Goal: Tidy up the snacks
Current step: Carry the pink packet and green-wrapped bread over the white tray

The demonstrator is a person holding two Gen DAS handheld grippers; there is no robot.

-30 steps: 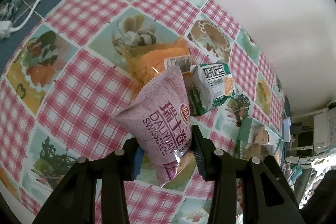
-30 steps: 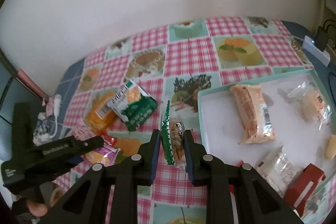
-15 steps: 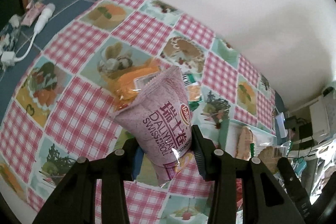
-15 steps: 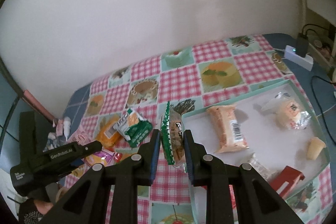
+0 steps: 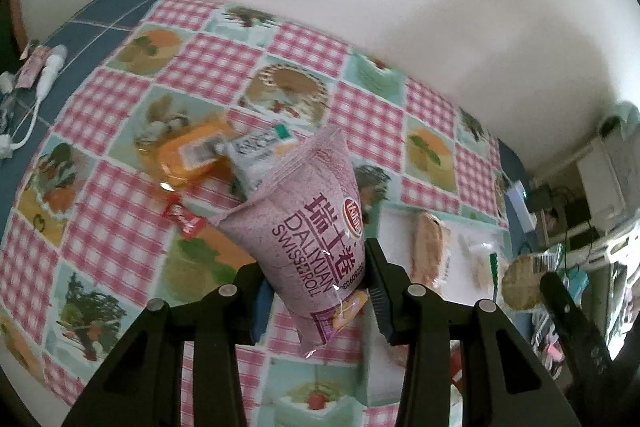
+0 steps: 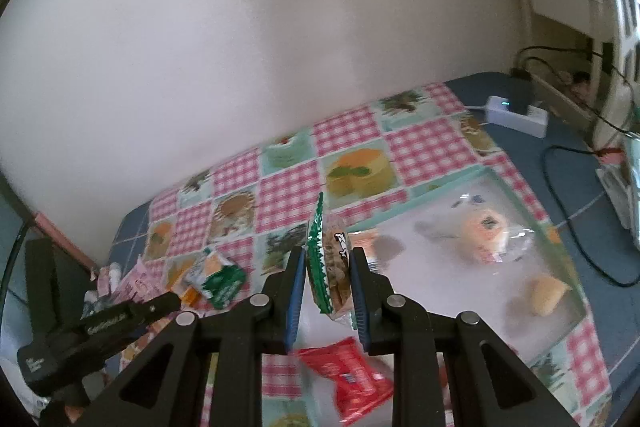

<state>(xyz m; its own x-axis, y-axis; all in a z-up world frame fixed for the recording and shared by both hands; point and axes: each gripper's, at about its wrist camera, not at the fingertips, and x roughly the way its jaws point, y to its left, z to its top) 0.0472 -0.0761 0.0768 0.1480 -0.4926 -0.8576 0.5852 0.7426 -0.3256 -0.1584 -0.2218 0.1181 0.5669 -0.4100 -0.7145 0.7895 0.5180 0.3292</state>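
Observation:
My left gripper [image 5: 320,291] is shut on a pink Swiss roll packet [image 5: 312,231] and holds it above the checked tablecloth. My right gripper [image 6: 326,295] is shut on a green-edged cookie packet [image 6: 328,263], held above the near edge of the white tray [image 6: 480,179]. The cookie packet also shows in the left wrist view [image 5: 520,279]. On the cloth lie an orange packet [image 5: 188,155], a green and white packet [image 6: 218,277] and a small red candy [image 5: 184,219].
The tray holds a long bread packet [image 5: 430,247], a wrapped bun [image 6: 486,235], a small pastry [image 6: 544,293] and a red packet [image 6: 348,379]. A white charger [image 6: 516,115] with cables lies at the far right. A white cable [image 5: 40,95] lies at the left edge.
Both grippers have lifted and swung right towards the tray with their packets. The right gripper now hangs over the tray's near edge.

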